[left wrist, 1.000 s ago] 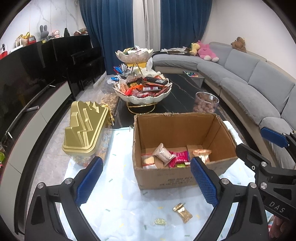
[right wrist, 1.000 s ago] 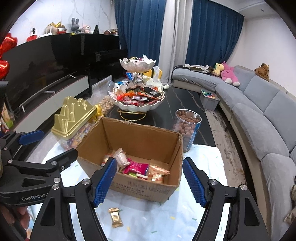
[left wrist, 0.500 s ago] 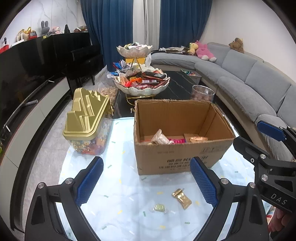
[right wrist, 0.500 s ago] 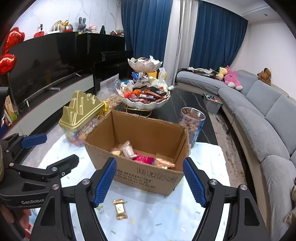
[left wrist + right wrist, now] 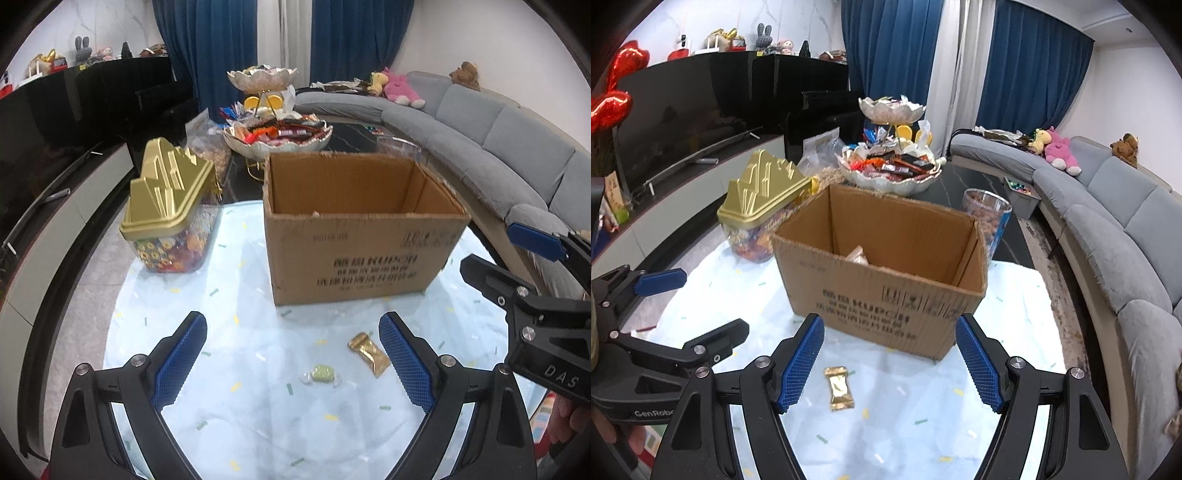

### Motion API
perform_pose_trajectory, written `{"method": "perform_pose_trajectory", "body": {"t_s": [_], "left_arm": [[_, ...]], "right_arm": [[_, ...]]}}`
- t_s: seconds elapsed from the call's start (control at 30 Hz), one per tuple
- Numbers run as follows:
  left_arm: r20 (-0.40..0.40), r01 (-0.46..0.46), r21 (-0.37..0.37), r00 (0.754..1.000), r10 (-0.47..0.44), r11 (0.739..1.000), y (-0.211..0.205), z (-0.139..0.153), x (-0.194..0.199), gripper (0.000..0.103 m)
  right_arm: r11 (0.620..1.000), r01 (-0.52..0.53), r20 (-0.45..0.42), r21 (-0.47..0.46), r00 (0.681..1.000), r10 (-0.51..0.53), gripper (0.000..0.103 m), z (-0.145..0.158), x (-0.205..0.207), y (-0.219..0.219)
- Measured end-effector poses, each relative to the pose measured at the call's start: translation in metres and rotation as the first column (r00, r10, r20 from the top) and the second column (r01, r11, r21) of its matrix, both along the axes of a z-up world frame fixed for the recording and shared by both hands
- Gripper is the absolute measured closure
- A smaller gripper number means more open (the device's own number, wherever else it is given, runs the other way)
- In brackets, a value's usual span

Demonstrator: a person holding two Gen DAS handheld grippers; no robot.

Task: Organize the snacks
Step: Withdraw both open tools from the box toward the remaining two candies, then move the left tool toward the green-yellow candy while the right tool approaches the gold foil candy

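My left gripper: jaws spread, empty. My right gripper: likewise. Between left pads: pale green wrapped candy, gold foil snack packet, on light blue cloth. Beyond: open brown cardboard box; left of it, gold-lidded clear candy tub.

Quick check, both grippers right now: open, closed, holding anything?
Left gripper: open, holding nothing, above the gold-wrapped candy and green candy on the table.
Right gripper: open, holding nothing, in front of the cardboard box.
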State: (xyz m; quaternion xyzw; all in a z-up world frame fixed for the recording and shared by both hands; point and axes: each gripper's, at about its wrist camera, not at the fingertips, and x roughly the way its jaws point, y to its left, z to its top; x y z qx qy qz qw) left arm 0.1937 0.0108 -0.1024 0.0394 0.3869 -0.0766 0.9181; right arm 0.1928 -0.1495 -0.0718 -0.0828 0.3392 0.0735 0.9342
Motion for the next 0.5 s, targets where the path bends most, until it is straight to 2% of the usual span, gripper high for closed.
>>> {"method": "perform_pose_trajectory", "body": {"t_s": [0.33,0.5], "left_arm": [[0.002,0.038,0.018,0.999,-0.038,0.999,0.001,-0.033,-0.015,0.008],[-0.001,0.041,0.03,0.999,-0.041,0.999,-0.002,-0.05,-0.022,0.008]], "right_arm": [[1.0,-0.026,-0.014,-0.017,1.0,0.026,0.029,-0.029,-0.013,0.004],[0.999,-0.053,0.012,-0.007,0.999,0.053,0.029,-0.042,-0.021,0.005]]}}
